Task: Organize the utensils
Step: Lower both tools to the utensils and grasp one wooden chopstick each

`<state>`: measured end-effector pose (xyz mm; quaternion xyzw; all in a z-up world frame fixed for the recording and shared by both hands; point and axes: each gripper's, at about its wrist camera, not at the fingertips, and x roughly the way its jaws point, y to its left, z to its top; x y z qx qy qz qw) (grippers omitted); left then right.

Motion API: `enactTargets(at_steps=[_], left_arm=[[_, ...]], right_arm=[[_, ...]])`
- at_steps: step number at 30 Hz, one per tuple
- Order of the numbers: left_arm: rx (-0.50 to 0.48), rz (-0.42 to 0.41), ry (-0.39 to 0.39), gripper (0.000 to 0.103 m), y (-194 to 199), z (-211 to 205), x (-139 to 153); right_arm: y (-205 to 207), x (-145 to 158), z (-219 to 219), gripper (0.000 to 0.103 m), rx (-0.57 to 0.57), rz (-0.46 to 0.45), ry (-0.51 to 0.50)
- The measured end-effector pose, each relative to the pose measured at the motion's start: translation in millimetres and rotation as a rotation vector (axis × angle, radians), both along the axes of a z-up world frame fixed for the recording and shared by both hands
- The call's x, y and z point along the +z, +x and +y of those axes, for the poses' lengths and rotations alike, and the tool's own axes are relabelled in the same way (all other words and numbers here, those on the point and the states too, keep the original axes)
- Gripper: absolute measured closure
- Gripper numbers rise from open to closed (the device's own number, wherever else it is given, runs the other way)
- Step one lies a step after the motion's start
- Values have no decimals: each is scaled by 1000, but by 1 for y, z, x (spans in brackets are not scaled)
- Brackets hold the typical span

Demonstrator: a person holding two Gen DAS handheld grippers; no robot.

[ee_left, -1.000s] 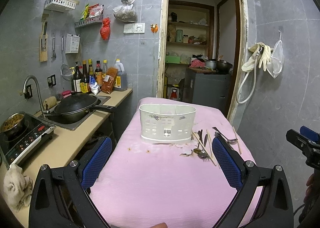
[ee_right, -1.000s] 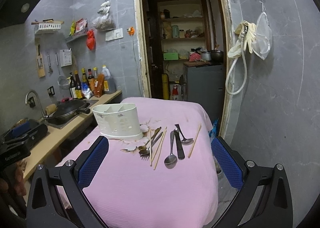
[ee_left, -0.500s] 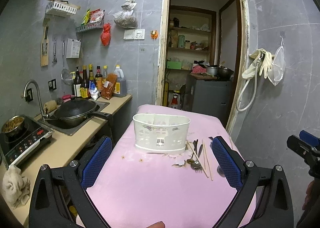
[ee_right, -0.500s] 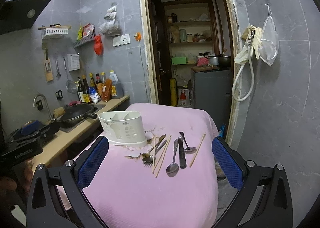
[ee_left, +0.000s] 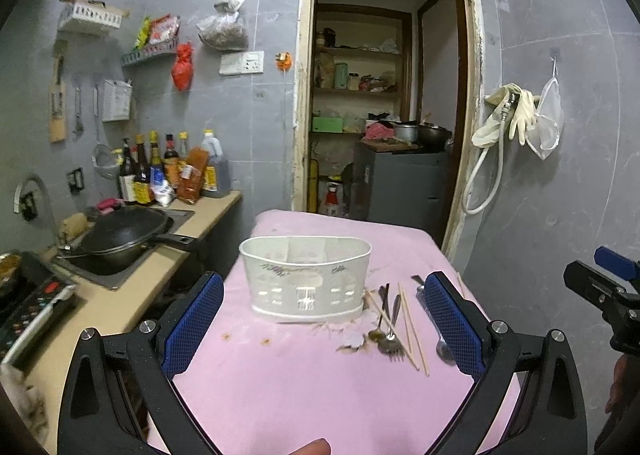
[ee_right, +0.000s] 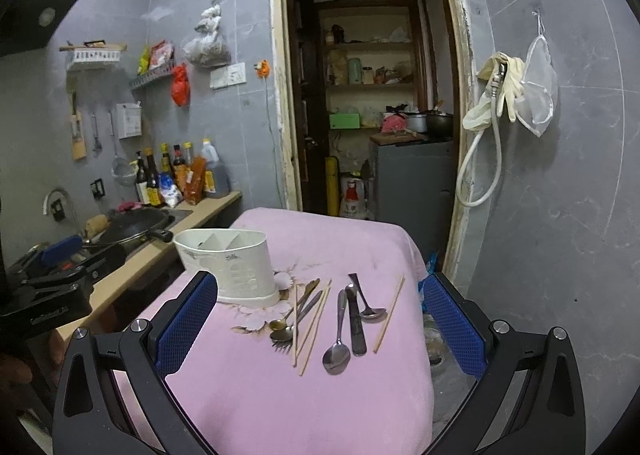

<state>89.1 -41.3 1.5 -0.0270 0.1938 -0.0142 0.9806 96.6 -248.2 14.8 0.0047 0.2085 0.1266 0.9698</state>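
A white perforated plastic utensil caddy (ee_right: 234,269) with inner dividers stands upright on the pink cloth-covered table (ee_right: 304,395), toward its far left part, and its compartments look empty. Just right of the caddy's base the utensils lie flat on the cloth: a cluster of a brass-toned spoon (ee_right: 286,317), a metal fork (ee_right: 298,321) and pale wooden chopsticks (ee_right: 316,325) crossing one another, then a steel tablespoon (ee_right: 338,341) with its bowl toward the near edge, a steel knife (ee_right: 356,329) beside it, a smaller steel spoon (ee_right: 368,305) angled across, and one single wooden chopstick (ee_right: 390,313) nearest the right edge of the table.

The right gripper (ee_right: 320,331) hovers above the near part of the table, its blue-padded fingers (ee_right: 186,325) spread wide with nothing between them, the utensils framed in the gap. The left gripper (ee_left: 324,319) is likewise spread wide and empty, facing the caddy from the near side.

Left of the table runs a beige kitchen counter (ee_left: 120,295) carrying a black wok (ee_left: 120,231) and a row of sauce bottles (ee_left: 168,171) against the grey tiled wall.
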Motion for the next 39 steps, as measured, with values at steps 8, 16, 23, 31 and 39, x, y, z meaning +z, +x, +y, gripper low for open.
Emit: enactTargets(at_steps=[8,16,23,31,39], left_arm=[[-105,52,-64,5,60,14,-20],[-214,198,-123,5,103,1,-51],[-239,262,-111,6,127,-24,-70],[-195,377,-108,35,171,-53,-101],[-106,484,-116,50,207,-71,-141]], right_arm=[[33,-13,10,0,-61,19,-21],[63,-28,2,5,-107,99,-28],[95,-49,-19,25,-93,187,-20],[149,-76,-44,51,-33,270,13],[201,-117,-69,65,15,372,34]])
